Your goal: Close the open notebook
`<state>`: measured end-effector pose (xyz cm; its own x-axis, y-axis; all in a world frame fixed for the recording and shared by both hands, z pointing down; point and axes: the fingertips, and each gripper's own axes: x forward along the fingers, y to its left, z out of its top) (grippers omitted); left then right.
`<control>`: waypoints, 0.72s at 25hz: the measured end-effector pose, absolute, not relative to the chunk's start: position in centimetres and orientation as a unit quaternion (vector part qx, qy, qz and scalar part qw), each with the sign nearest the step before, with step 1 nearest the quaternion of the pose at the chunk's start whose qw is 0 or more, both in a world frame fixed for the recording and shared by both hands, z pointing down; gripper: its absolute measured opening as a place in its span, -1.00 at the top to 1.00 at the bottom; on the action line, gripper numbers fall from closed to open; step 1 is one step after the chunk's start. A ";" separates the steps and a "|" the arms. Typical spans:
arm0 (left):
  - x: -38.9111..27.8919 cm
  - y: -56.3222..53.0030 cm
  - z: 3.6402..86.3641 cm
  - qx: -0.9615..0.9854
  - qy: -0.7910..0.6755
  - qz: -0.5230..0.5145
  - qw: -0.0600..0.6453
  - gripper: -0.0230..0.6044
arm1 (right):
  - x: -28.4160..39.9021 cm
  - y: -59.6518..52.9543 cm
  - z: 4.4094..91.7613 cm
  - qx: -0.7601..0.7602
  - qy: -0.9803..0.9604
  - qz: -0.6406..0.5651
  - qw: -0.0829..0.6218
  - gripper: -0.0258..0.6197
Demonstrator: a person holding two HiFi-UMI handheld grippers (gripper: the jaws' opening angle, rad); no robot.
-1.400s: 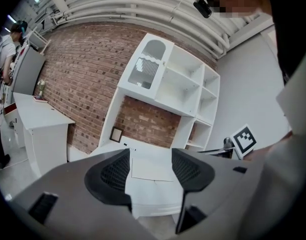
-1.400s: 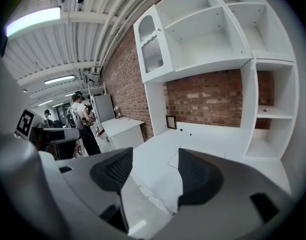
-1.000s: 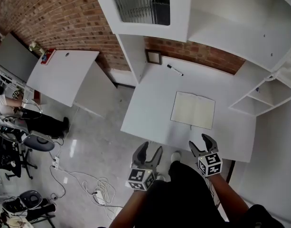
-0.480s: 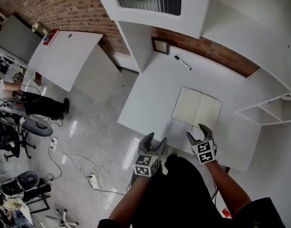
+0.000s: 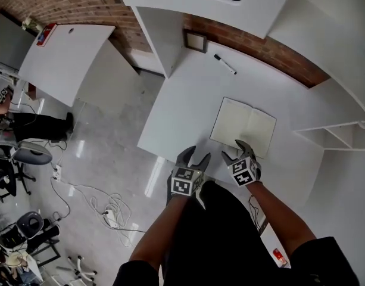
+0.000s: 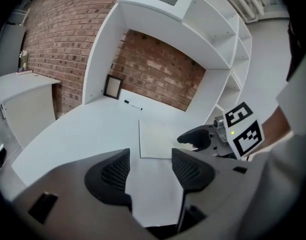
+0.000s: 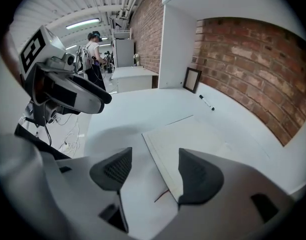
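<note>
An open notebook [image 5: 243, 127] with cream pages lies flat on the white desk [image 5: 182, 106]; it also shows as the notebook [image 6: 155, 140] in the left gripper view and the notebook [image 7: 190, 144] in the right gripper view, with a thin red ribbon at its near edge. My right gripper [image 5: 236, 152] is open, hovering at the notebook's near edge. The left gripper [image 5: 194, 157] is open over the desk's front edge, left of the notebook. Neither holds anything.
A black marker [image 5: 225, 64] and a small framed picture [image 5: 194, 40] sit at the back of the desk by the brick wall. White shelves [image 5: 331, 136] stand to the right. A second white table [image 5: 63, 52] and floor cables [image 5: 105, 213] lie to the left.
Both grippers have moved forward over the desk's front edge toward the notebook. The right one now reaches its near edge. The notebook stays open and flat.
</note>
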<state>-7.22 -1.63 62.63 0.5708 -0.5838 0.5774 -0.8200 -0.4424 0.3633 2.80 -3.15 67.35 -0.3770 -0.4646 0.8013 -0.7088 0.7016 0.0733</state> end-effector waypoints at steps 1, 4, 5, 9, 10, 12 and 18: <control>-7.2 -1.9 63.1 0.827 -0.421 0.188 0.320 0.15 | 2.7 -3.5 67.8 0.355 -0.816 0.141 0.434 0.06; -6.6 -2.0 64.2 0.826 -0.412 0.189 0.334 0.15 | 3.1 -3.7 68.8 0.347 -0.810 0.141 0.451 0.06; -6.4 -2.1 64.3 0.827 -0.409 0.193 0.334 0.15 | 3.4 -3.7 69.2 0.346 -0.808 0.144 0.455 0.06; -5.7 -3.1 65.1 0.827 -0.404 0.194 0.340 0.15 | 3.9 -4.0 70.3 0.337 -0.804 0.148 0.467 0.05; -5.6 -3.4 65.3 0.827 -0.401 0.191 0.344 0.15 | 3.9 -4.1 70.5 0.334 -0.804 0.146 0.470 0.06; -5.3 -3.8 65.7 0.827 -0.395 0.187 0.355 0.15 | 3.7 -4.3 70.9 0.329 -0.804 0.140 0.475 0.06; -4.6 -4.7 67.7 0.820 -0.385 0.183 0.382 0.15 | 3.4 -4.7 72.2 0.317 -0.803 0.137 0.486 0.09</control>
<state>-4.55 -4.72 67.68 0.6363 -0.4915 0.5946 -0.7714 -0.4114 0.4855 3.40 -4.71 72.24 -0.3264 -0.3753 0.8675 -0.6414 0.7621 0.0884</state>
